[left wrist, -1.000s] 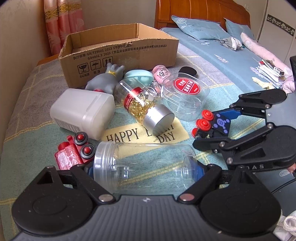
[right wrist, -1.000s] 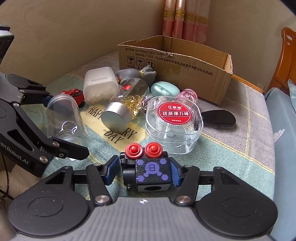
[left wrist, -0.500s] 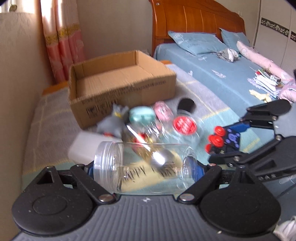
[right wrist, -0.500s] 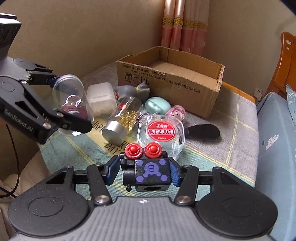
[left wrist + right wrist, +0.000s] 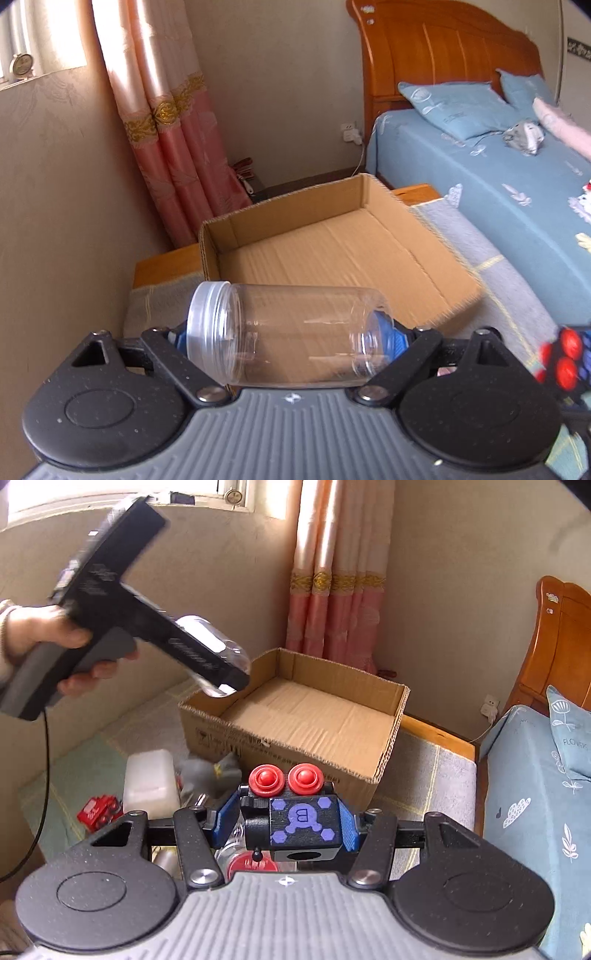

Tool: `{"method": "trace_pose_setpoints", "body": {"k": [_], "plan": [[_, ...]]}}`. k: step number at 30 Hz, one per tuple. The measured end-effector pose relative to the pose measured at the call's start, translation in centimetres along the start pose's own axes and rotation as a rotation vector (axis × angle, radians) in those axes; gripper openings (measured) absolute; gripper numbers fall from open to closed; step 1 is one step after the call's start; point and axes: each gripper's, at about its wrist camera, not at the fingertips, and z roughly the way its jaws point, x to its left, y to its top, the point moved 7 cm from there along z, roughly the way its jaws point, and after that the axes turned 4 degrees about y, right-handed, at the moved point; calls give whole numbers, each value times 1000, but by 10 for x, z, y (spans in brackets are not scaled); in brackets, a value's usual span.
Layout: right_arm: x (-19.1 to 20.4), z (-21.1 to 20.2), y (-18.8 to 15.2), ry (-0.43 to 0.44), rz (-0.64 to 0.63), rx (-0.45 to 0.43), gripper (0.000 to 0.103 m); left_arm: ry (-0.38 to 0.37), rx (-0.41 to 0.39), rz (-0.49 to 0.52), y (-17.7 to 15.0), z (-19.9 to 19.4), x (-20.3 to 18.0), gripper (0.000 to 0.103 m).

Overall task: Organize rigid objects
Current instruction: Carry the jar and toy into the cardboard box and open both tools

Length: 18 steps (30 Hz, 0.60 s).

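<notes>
My left gripper [image 5: 288, 338] is shut on a clear plastic jar [image 5: 284, 334] held sideways, its threaded mouth to the left. It hangs above the near wall of an open cardboard box [image 5: 332, 247]. In the right wrist view the same gripper [image 5: 221, 675] and the clear jar [image 5: 210, 642] hover over the box's [image 5: 314, 716] left corner, carried by a hand. My right gripper [image 5: 288, 821] is shut on a black toy block [image 5: 303, 819] with purple hexagons and two red knobs, just short of the box's front wall.
A white container [image 5: 147, 779], a grey figurine [image 5: 210, 775], a small red toy [image 5: 98, 810] and a red-lidded clear tub [image 5: 251, 864] lie on the blanket below the right gripper. A blue bed [image 5: 498, 192] with a wooden headboard lies to the right. Pink curtains [image 5: 336, 572] hang behind the box.
Both grippers have risen off the blanket with their objects and moved toward the box. The left one now holds the jar over the box's near wall.
</notes>
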Motion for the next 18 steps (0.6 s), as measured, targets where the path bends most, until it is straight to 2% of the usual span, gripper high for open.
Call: {"method": "trace_pose_setpoints", "body": {"k": [6, 10, 14, 18], "plan": [[-6, 2, 13, -9, -7, -7, 60, 2, 56, -70, 33, 55, 14, 90], [-10, 6, 19, -12, 3, -2, 60, 79, 79, -108, 37, 83, 25, 92], [-10, 12, 22, -4, -1, 7, 60, 50, 85, -180, 28, 80, 36, 92], [-13, 26, 26, 5, 2, 23, 60, 14, 69, -177, 18, 61, 37, 93]]}}
